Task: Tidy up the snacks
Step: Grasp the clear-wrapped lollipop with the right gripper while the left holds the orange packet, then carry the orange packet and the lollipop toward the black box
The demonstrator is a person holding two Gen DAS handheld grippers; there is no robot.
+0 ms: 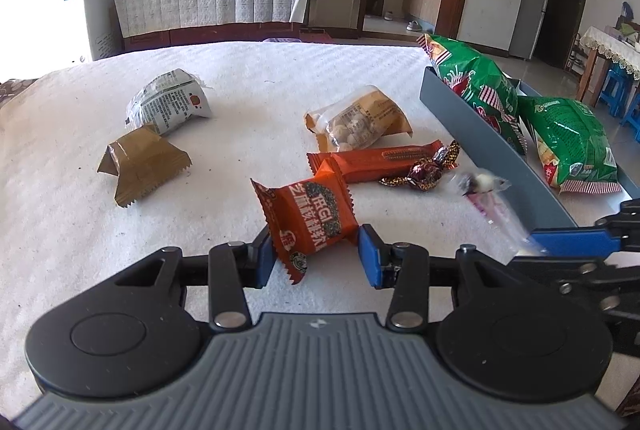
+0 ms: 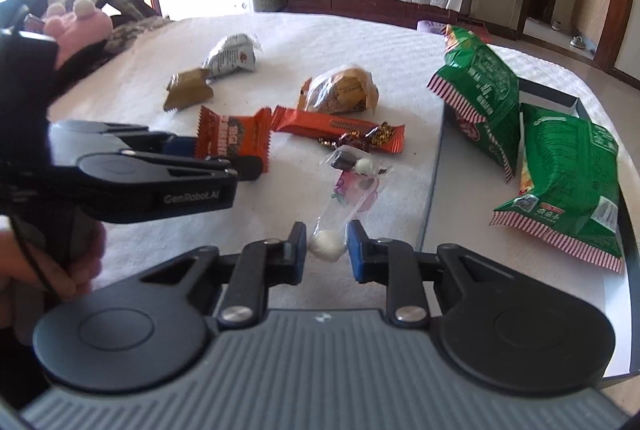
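My left gripper (image 1: 318, 258) is shut on a square orange snack packet (image 1: 310, 218), with a blue pad against each side. In the right wrist view that same packet (image 2: 232, 146) stands upright in the left gripper (image 2: 224, 162). My right gripper (image 2: 327, 250) is shut on a clear candy bag (image 2: 352, 186), its pads squeezing a white ball at the bag's near end. The left wrist view shows this bag (image 1: 486, 198) blurred. To the right, two green chip bags (image 2: 484, 86) (image 2: 568, 182) lie in a grey tray (image 2: 430, 198).
Loose on the white cloth lie a long orange bar (image 1: 376, 160), a foil-wrapped candy (image 1: 428, 170), an orange-edged clear bag of nuts (image 1: 360, 124), a brown packet (image 1: 144, 166) and a white-grey packet (image 1: 168, 102). A hand (image 2: 84, 262) grips the left tool.
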